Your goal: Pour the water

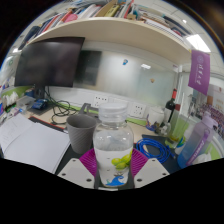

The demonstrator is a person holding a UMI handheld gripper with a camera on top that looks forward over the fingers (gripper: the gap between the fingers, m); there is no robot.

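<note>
Between the fingers, right up close: clear plastic bottle [112, 145], white cap on, upright, water inside, yellow-green label low on its side. Pink pads [90, 160] flank it on both sides and look pressed against the body, so reads as gripper [112, 172] closed on bottle at mid-to-lower height. Fingers only partly closed, stopped by bottle width. Can't tell whether base rests on the desk or hangs clear; bottom edge hidden.

Held upright, probably to keep the water level while carrying toward the target. Grip below the shoulder leaves the neck free for tilting.

Cap looks still on. If so, no pour possible until it comes off; can't confirm it's screwed tight.

Just beyond, slightly left of the bottle: grey cup [81, 131], open top, upright on the desk [40, 135]. Likely the pour target. Sits near but apart from the bottle, mouth lower than the bottle cap, so a leftward tilt would put the neck over the rim. Judgement only.

Right of the bottle: blue coiled cable [152, 150] on the desk, close enough to be a snag or splash risk.

Left: white papers [25, 135] lying flat, also in splash range.

Further back: dark monitor [50, 62] on the left, whiteboard [125, 72] across the back wall, shelf of books [100, 12] above.

Stage estimate: bottle grasped, approach to cup, pour not yet started.
</note>
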